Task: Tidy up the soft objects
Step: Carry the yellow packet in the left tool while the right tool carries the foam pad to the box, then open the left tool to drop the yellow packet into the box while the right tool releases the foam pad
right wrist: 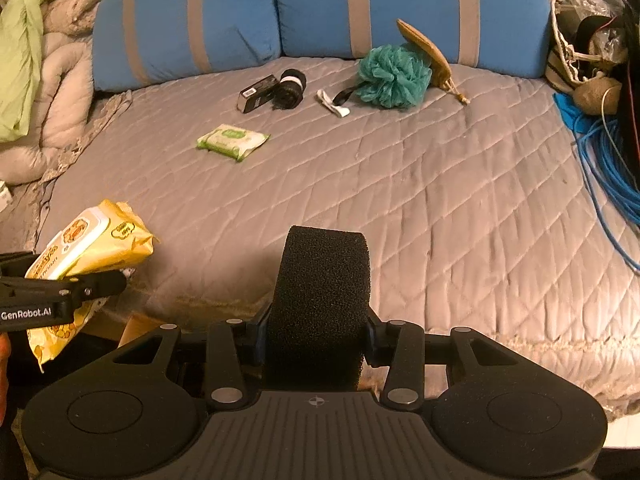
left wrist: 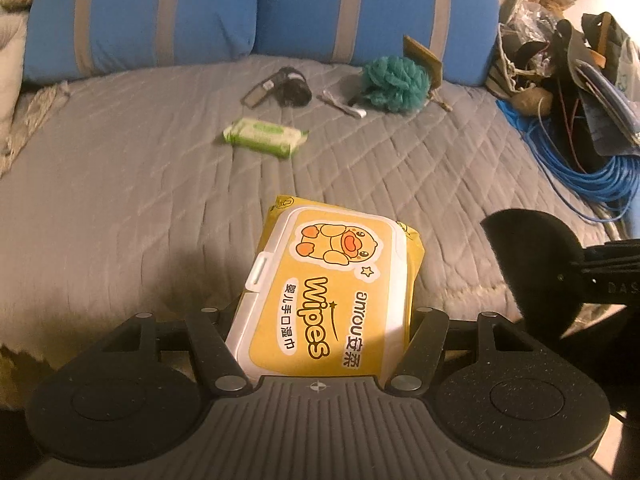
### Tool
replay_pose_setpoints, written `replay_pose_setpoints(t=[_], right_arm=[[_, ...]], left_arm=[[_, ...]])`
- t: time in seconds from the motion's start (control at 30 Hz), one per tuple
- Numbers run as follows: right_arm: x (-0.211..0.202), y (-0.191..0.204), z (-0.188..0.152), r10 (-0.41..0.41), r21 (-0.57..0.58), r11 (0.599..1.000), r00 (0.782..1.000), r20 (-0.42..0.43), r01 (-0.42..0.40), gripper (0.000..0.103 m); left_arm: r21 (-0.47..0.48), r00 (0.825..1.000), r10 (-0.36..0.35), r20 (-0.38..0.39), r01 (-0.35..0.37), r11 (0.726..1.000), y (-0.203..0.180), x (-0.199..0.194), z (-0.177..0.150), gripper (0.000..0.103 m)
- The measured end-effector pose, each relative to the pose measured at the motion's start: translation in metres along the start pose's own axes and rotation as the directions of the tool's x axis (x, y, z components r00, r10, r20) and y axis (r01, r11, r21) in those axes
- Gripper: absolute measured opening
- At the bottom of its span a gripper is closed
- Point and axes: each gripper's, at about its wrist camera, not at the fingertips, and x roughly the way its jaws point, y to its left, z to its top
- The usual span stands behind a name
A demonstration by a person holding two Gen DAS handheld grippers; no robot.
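Step in hand: carry phase. Both tools are loaded and raised above the near edge of the bed (right wrist: 400,184), nothing set down yet.

Left tool (left wrist: 320,320): pinching the yellow wipes pack (left wrist: 336,288) across its width, near end clamped, far end free. Lid face up, duck print and "Wipes" lettering visible. Long axis runs along the tool's fingers, pointing toward the far edge of the bed and the blue pillows (left wrist: 256,8). In the right wrist view the pack sits at the bed's near left corner, tilted, its free end raised.

Right tool (right wrist: 320,320): pressed onto a black foam sponge (right wrist: 324,280), held upright on edge, long axis also pointing away toward the pillows.

Lying on the bed toward the far edge: green wipes pack (right wrist: 232,140), long axis roughly parallel to the far edge; teal bath pouf (right wrist: 394,76) just in front of the pillows; a tan pouch (right wrist: 428,54) leaning behind the pouf; a small black device (right wrist: 258,94) beside a dark roll (right wrist: 290,88).

Judgement: next move calls for placing the yellow pack beside the green pack, like with like, axes matched. Lower flat before spreading the tool; the pack is soft and will sag at the free end.
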Motion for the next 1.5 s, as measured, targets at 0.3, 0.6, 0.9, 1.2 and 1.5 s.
replay_pose_setpoints(t=[0.3, 0.6, 0.9, 1.2, 1.5], right_arm=[[-0.010, 0.008, -0.016, 0.006, -0.009, 1.000, 1.000, -0.013, -0.006, 0.046], [-0.018, 0.013, -0.027, 0.018, -0.024, 1.000, 1.000, -0.023, -0.019, 0.046], [-0.017, 0.018, -0.031, 0.025, -0.047, 0.998, 0.999, -0.040, -0.027, 0.046], [-0.013, 0.024, -0.043, 0.040, -0.095, 0.994, 0.994, -0.100, -0.050, 0.046], [-0.009, 0.026, -0.058, 0.073, -0.129, 0.987, 0.981, -0.181, -0.097, 0.046]], left_arm=[[-0.053, 0.992, -0.070, -0.106, 0.065, 0.996, -0.006, -0.010, -0.033, 0.063], [-0.183, 0.950, -0.176, -0.259, 0.130, 0.975, -0.001, 0.004, -0.050, 0.063], [-0.315, 0.925, -0.245, -0.290, 0.150, 0.937, 0.013, 0.013, -0.051, 0.085], [-0.170, 0.967, -0.106, -0.232, 0.067, 0.983, -0.001, 0.004, -0.042, 0.085], [-0.116, 0.976, -0.078, -0.202, 0.056, 0.992, -0.011, 0.001, -0.036, 0.085]])
